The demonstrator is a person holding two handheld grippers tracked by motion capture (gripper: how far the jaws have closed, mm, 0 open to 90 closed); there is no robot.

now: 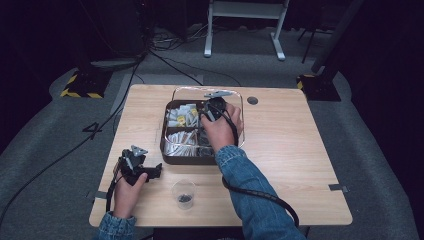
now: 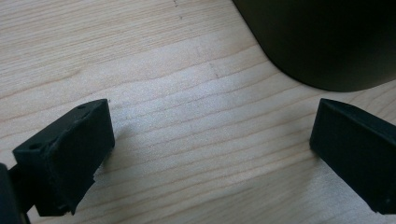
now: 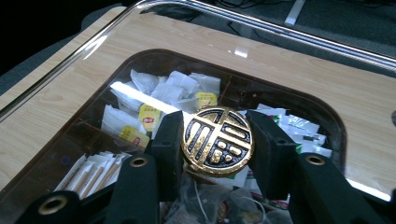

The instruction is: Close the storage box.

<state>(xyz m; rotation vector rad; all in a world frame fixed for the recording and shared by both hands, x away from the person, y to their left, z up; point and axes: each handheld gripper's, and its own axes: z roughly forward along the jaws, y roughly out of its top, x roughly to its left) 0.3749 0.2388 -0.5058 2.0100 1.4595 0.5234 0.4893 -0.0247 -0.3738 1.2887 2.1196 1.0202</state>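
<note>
While right tongs [image 3: 217, 142] clamp the lid's gold knob [image 3: 217, 141], left tongs [image 2: 210, 154] gape empty

Glossy gilt-metal knob [image 3: 217, 141] between matt black plastic fingers [image 3: 273, 154]; clear glassy lid [image 3: 285, 70] beneath them; beyond, pale grainy wooden table [image 1: 280, 145].
</note>
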